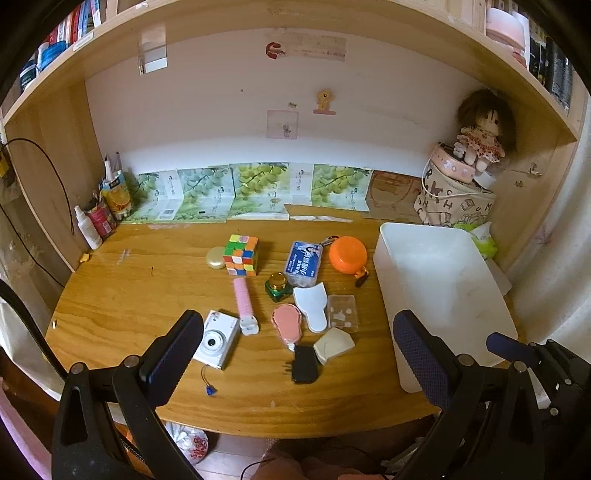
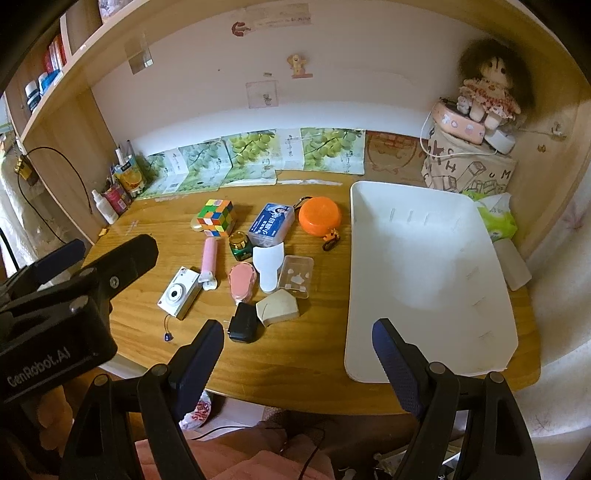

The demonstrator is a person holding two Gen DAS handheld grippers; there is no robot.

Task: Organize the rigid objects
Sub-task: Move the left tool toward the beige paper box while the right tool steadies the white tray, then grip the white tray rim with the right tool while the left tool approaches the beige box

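Compact (image 1: pixel 215 257) half hidden behind cube (image 1: pixel 241 255); tray (image 1: pixel 406 354) edge cut off by finger

Both views are evenly and fairly brightly lit with a warm, yellowish cast. The white back wall (image 1: pixel 221 122) is brightest and slightly washed out, and the white bin (image 2: pixel 424 258) shows pale, low-contrast patches inside. Shadows on the wooden desk (image 1: pixel 129 295) are short and soft. Focus is sharp mid-scene, with no motion blur. Strong fisheye distortion bows the shelf (image 1: pixel 258 22) and desk edges, and the corners fall off to black.
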